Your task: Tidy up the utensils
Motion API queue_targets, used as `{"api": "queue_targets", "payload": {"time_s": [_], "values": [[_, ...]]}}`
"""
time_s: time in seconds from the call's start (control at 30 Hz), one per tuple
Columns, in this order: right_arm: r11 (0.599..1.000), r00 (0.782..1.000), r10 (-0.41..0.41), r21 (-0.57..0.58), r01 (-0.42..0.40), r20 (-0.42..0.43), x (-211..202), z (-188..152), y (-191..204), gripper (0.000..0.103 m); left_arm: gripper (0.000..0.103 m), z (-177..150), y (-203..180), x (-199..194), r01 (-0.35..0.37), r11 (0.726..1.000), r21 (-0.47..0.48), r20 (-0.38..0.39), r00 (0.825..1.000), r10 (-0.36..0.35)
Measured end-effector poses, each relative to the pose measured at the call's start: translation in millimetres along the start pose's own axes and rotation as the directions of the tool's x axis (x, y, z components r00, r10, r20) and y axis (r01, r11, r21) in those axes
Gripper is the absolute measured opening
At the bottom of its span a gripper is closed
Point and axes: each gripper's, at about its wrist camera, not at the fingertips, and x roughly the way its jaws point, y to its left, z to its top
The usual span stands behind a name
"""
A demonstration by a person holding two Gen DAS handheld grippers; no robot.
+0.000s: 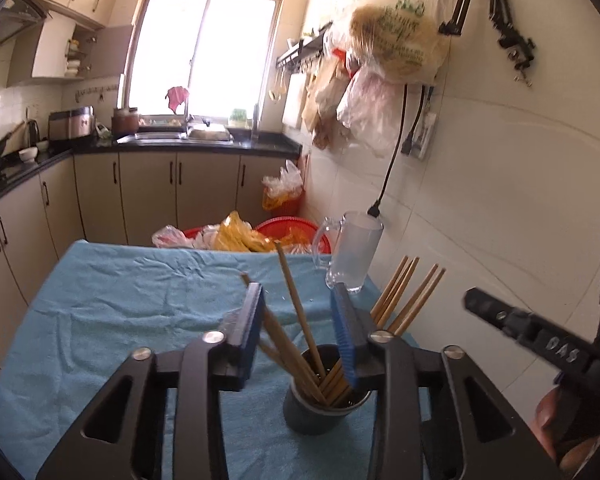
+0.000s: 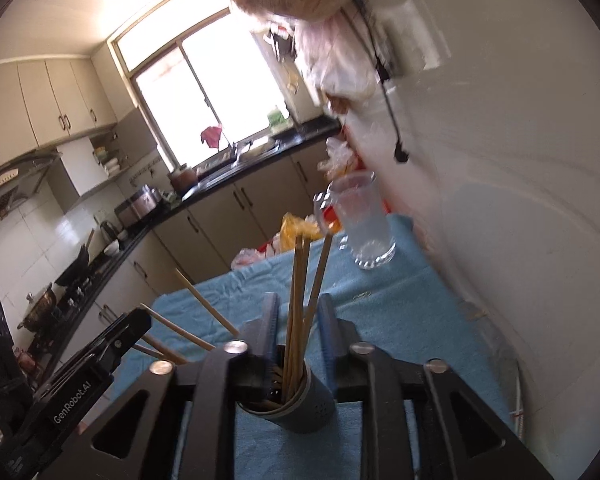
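- The left gripper (image 1: 300,304) has its jaws parted over the holder; a few chopsticks rise through the gap, but the blue pads (image 1: 342,334) do not press on them, so it holds nothing.
- The right gripper (image 2: 298,318) likewise stands partly open, with a bunch of upright chopsticks (image 2: 298,300) passing between its pads untouched, as far as the blurred picture shows.
- The dark grey holder (image 1: 320,396) stands upright on the blue cloth (image 1: 120,312), directly below both grippers, at 6 o'clock in each wrist view.
- The wooden chopsticks (image 1: 300,312) are all in the holder, fanning out: some lean toward 11 o'clock, one stands near 12, and a group behind the right-hand pad leans toward 1 o'clock.
- In the left wrist view, the other gripper's black body enters at 3 o'clock.
- A clear glass mug (image 1: 354,252) stands on the cloth's far corner by the tiled wall, at 1 o'clock of the holder, well apart from it.
- Beyond the cloth's far edge, at 12 o'clock, sit red baskets with plastic bags (image 1: 236,236).
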Motion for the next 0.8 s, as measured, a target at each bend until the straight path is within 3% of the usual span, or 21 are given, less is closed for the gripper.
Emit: {"api": "queue_targets", "payload": {"time_s": [0.13,0.27,0.33,0.5,0.63,0.8], "values": [[1.0,0.998,-0.023,-0.008,0.023,0.062,-40.1,-4.0,1.9,0.054,0.074,-2.9,8.1,-43.4,-0.026,1.0,-0.017,0.062,0.998,0.027],[0.996,0.991,-0.063,-0.06,0.071,0.114,-82.8,-22.7,11.4,0.071,0.09,-19.3,17.3,-90.7,-0.072,0.997,-0.005,0.094,0.993,0.072],[0.99,0.986,-0.095,-0.092,0.108,0.135,-100.8,-38.8,20.2,0.083,0.099,-34.9,19.9,-112.8,-0.139,0.99,0.031,0.104,0.985,0.135],[0.957,0.966,-0.212,-0.168,0.236,0.149,-132.4,-88.2,39.3,0.094,0.102,-82.5,36.5,-145.7,-0.233,0.971,0.047,0.044,0.972,0.231],[0.929,0.944,-0.312,-0.176,0.326,0.103,-147.4,-129.8,43.9,0.094,0.103,-124.2,49.4,-161.7,-0.315,0.947,0.062,-0.033,0.948,0.318],[0.9,0.927,-0.357,-0.223,0.374,0.113,-159.2,-167.0,54.3,0.094,0.103,-155.4,58.3,-169.1,-0.376,0.919,0.117,-0.088,0.918,0.386]]}}
